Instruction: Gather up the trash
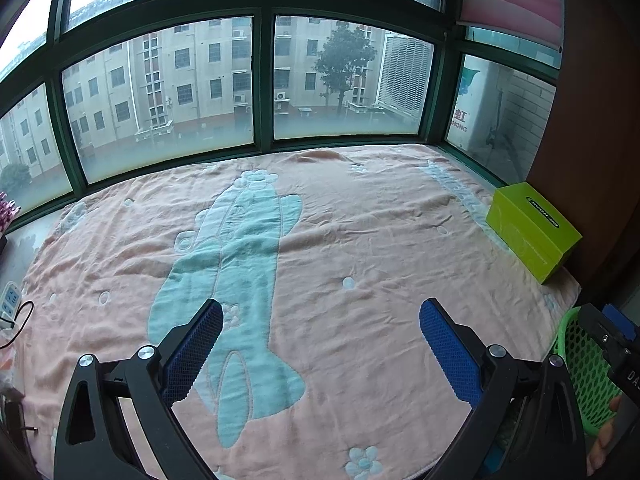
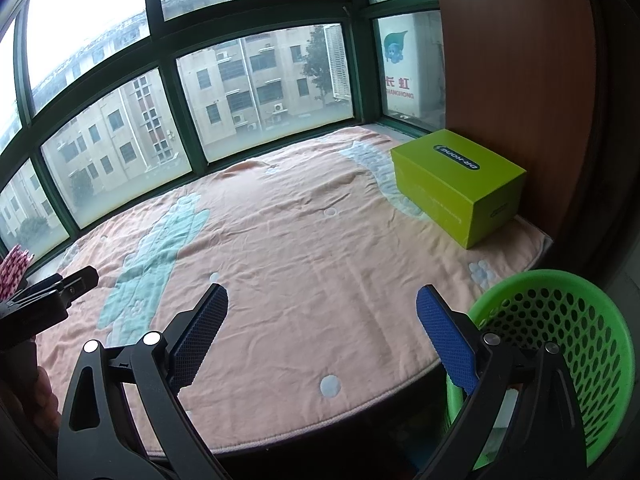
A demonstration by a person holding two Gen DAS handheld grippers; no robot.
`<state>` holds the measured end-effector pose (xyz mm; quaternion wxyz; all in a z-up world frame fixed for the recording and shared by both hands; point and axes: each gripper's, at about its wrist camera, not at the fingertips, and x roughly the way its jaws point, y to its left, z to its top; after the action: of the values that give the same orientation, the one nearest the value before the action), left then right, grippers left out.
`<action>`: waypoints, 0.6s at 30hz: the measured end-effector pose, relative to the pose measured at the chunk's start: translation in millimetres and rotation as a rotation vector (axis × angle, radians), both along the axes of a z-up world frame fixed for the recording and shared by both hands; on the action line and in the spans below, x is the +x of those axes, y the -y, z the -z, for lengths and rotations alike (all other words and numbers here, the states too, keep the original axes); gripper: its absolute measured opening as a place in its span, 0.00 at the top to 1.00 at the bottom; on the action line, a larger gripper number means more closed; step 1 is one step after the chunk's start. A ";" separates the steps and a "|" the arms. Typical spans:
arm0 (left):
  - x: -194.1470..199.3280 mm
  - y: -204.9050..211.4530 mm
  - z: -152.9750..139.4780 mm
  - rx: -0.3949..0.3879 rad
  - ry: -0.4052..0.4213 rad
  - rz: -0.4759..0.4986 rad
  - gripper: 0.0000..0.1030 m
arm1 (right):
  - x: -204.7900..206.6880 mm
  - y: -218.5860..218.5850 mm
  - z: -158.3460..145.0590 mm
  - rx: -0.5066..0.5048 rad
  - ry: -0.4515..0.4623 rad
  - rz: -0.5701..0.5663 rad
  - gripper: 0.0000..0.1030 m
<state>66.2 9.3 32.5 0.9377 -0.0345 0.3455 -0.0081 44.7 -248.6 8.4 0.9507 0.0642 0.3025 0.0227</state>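
Both the left gripper (image 1: pixel 320 324) and right gripper (image 2: pixel 322 312) hovered with jaws released and empty. Beside the green basket (image 2: pixel 592 328), the pink blanket (image 2: pixel 300 240) showed no trash; beyond the basket stood a green box (image 2: pixel 460 184). Collection seemed finished, or called for searching elsewhere.

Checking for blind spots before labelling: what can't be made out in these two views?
- Basket contents: right wrist view, hidden behind the right hand-held gripper and the mesh wall.
- Basket in left wrist view: cut off by gripper parts at the right edge.
- Box contents: closed.
- Power strip: cut off at the left edge.
- Trash on the blanket: none visible.
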 end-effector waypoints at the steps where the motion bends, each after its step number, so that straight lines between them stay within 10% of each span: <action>1: 0.0 -0.8 0.8 -0.001 -0.001 -0.001 0.07 | 0.1 -0.1 0.1 0.001 0.000 0.000 0.08; 18: 0.2 -4.7 4.7 -0.003 -0.003 -0.007 0.07 | -0.2 -0.8 1.2 0.004 -0.003 0.000 0.08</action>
<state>66.4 14.0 27.8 0.9371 -0.0374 0.3469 -0.0053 44.5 -247.8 7.1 0.9501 0.0663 0.3038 0.0233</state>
